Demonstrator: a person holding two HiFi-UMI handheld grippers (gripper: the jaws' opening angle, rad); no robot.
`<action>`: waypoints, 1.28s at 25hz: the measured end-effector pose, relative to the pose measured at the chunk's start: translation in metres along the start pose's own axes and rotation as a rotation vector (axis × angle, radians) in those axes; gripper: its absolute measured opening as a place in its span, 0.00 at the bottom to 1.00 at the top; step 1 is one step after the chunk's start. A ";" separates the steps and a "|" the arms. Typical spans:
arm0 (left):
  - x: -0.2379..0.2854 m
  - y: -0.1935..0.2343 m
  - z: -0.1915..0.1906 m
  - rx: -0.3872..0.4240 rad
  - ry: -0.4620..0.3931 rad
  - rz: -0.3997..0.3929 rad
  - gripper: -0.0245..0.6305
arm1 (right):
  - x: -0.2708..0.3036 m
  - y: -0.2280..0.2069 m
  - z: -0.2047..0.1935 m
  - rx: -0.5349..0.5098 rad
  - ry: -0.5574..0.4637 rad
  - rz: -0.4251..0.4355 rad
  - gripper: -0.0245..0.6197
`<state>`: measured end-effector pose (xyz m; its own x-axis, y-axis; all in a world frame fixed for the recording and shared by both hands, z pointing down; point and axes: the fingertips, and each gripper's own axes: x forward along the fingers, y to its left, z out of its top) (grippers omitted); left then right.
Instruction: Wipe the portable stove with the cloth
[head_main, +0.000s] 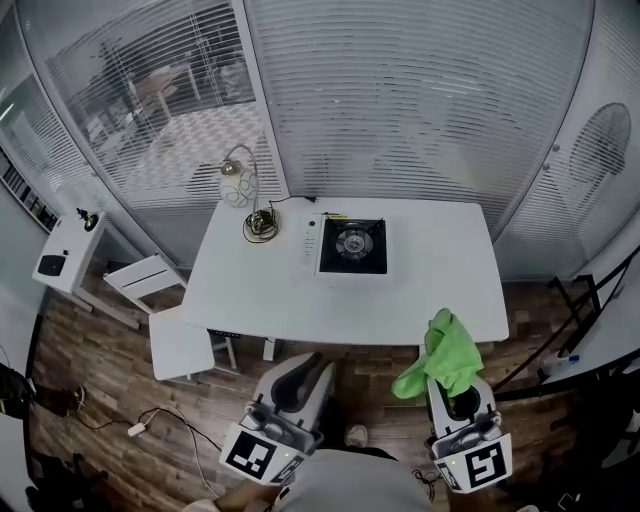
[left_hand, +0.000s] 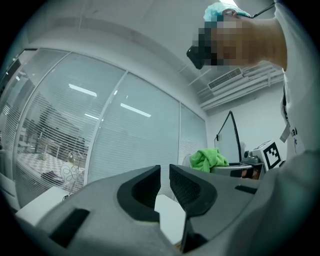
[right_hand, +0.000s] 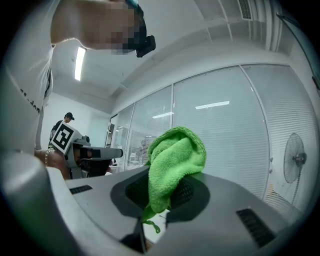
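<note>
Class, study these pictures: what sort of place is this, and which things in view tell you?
Probably an office or lab room, not a kitchen: glass partition walls with horizontal blinds, a plain white rectangular table carrying a black portable stove, and a pale standing fan.

Grey moulded shells on left gripper (left_hand: 164, 176), right gripper (right_hand: 161, 187); black ribbed pads (left_hand: 187, 187); marker cubes (head_main: 250, 455) carried black-white squares; person wore white shirt (head_main: 350, 487).
</note>
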<state>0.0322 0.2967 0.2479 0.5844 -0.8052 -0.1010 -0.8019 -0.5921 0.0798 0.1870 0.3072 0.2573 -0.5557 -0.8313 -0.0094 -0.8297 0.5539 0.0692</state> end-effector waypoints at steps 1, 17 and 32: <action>0.005 0.006 -0.001 0.000 0.001 0.002 0.13 | 0.008 -0.003 -0.001 0.002 0.000 -0.001 0.11; 0.088 0.154 0.002 -0.001 -0.009 -0.012 0.13 | 0.173 -0.025 -0.004 -0.007 0.005 -0.014 0.11; 0.156 0.271 -0.007 -0.018 0.012 -0.074 0.11 | 0.304 -0.041 -0.007 -0.026 0.006 -0.063 0.11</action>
<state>-0.0926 0.0103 0.2605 0.6432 -0.7597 -0.0955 -0.7544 -0.6501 0.0909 0.0528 0.0312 0.2588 -0.5024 -0.8646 -0.0082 -0.8612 0.4995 0.0943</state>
